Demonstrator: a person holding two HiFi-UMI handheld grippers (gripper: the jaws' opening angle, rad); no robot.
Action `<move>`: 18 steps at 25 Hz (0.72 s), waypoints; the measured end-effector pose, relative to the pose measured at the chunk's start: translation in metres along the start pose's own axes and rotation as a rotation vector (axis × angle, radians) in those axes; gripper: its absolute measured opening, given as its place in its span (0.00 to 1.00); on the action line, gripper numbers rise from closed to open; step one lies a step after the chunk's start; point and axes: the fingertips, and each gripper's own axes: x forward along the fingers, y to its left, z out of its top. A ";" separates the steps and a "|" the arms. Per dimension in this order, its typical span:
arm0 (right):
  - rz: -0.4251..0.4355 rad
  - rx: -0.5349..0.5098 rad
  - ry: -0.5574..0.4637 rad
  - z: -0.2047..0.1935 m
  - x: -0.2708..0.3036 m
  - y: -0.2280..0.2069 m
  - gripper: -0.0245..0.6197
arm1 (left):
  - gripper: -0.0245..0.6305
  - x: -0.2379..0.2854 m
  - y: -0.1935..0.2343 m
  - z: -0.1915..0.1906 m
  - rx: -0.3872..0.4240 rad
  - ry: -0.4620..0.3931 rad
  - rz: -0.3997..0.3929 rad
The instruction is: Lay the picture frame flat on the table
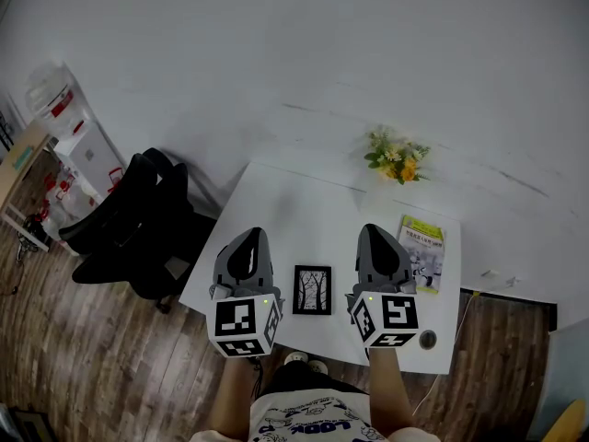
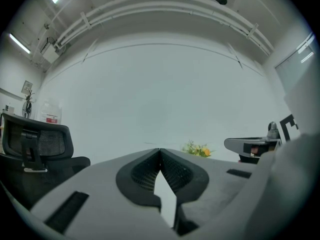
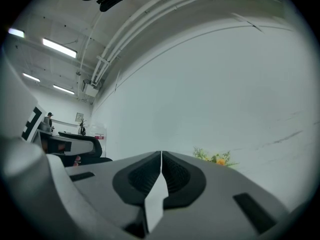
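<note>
A: Where is the frame (image 1: 312, 290) found?

B: It is seen on the table (image 1: 294, 210), near the 6 o'clock edge. It is flanked by the two grippers and touched by neither. Its face, a black border round a drawing of trees, is turned up to the head camera. Whether it lies quite flat or leans cannot be told.

A: How are the grippers placed?

B: The left gripper (image 1: 250, 234) is held at the frame's 9 o'clock and the right gripper (image 1: 372, 229) at its 3 o'clock. Both are pointed toward 12 o'clock, at the wall (image 1: 322, 53).

A: And the fingers?

B: In the left gripper view the fingers (image 2: 142, 171) are pressed together at the tips, and nothing is pinched. In the right gripper view the fingers (image 3: 177, 176) are likewise closed tip to tip, with nothing caught between them.

A: What else is seen?

B: Flowers (image 1: 398, 157) are set at the frame's 1 o'clock, at the table's far edge by the wall. They are also caught in both gripper views, beyond the tips. A booklet (image 1: 423, 251) is laid at 2 o'clock, just beside the right gripper. A small round thing (image 1: 427, 340) is seen at 4 o'clock, near the table's front corner. A black chair (image 1: 138, 219) is parked off the table at 9 o'clock, on the wood floor (image 1: 92, 357).
</note>
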 end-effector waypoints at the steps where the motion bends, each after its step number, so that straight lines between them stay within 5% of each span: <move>1: 0.000 0.001 0.001 0.000 0.000 -0.001 0.09 | 0.07 0.000 0.000 0.000 -0.001 0.000 -0.001; 18: 0.002 0.000 0.013 -0.004 0.006 -0.008 0.09 | 0.07 0.010 -0.005 -0.004 -0.005 0.009 -0.010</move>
